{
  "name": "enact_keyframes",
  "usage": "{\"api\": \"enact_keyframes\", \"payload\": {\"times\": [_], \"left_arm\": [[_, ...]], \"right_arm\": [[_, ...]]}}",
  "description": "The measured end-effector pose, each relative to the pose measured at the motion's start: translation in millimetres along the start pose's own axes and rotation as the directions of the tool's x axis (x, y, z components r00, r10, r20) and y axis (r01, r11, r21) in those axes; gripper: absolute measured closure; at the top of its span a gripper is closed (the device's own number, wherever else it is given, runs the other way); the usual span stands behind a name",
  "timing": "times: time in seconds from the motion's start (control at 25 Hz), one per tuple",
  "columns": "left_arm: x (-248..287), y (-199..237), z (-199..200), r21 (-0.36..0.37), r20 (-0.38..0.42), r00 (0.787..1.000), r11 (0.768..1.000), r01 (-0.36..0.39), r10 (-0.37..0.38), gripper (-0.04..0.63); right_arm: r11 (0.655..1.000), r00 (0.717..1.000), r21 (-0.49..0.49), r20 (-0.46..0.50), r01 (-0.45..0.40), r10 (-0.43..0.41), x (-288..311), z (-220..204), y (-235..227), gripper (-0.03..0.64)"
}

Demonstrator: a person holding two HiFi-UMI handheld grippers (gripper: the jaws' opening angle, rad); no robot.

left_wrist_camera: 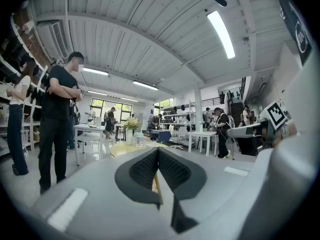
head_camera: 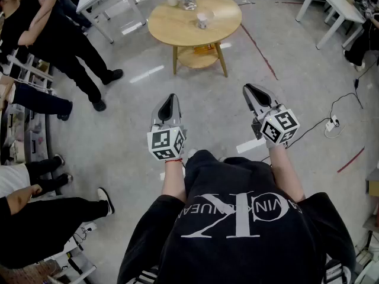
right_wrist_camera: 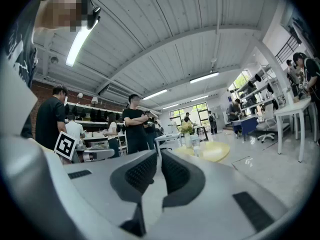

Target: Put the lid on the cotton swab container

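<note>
Grey glossy floor [head_camera: 130,99], round wooden table [head_camera: 222,28] (shelf beneath), white desks [head_camera: 331,5], ceiling strip lights [left_wrist_camera: 221,34], seemingly distant windows [left_wrist_camera: 102,105].

One left tongs [head_camera: 171,97], one right tongs [head_camera: 248,89], one round table [head_camera: 173,26]

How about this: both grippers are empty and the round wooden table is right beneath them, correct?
No: the head view shows the round wooden table ahead of the left gripper and right gripper, which are over floor. Both are empty.

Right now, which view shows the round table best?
Head view: the whole table from above, top and lower shelf. The right gripper view shows its top nearly edge-on, far off; the left gripper view only a thin sliver.
</note>
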State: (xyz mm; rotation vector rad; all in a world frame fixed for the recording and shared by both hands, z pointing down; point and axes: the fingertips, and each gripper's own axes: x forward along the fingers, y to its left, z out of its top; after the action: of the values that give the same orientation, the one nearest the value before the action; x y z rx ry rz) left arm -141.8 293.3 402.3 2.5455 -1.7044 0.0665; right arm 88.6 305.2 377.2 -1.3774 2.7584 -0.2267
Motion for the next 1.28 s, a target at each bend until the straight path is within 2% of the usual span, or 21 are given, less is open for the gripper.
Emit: {"api": "enact_keyframes", "payload": {"times": [0.52,0.92,1.0,1.08,1.28], "left_arm": [[0,-5,7,-0.003,0.007,1.000,1.000,-0.001,0.001,0.583],[14,-16,16,-0.029,0.041,0.998,0.999,0.042,-0.041,0.577],[17,-22,15,-0.024,0.034,0.998,0.999,0.048,-0.047,0.529],[20,-27,12,-0.024,0.021,0.998,0.998,0.055,-0.055,0.471],[26,-22,4,-0.031,-0.013,0.999,0.999,0.033,-0.033,0.469]], "right_arm": [[1.000,1.000,0.014,0.004,0.005,-0.005,-5,2,-4,0.577],[1.000,0.999,-0.001,0.040,0.016,-0.016,-10,11,-15,0.575],[1.000,0.999,0.006,0.041,0.024,-0.024,-12,11,-21,0.569],[0.999,0.999,0.020,0.036,0.028,-0.029,-14,7,-26,0.527],[0.997,0.999,0.069,0.027,0.031,-0.033,-8,-2,-40,0.505]]}}
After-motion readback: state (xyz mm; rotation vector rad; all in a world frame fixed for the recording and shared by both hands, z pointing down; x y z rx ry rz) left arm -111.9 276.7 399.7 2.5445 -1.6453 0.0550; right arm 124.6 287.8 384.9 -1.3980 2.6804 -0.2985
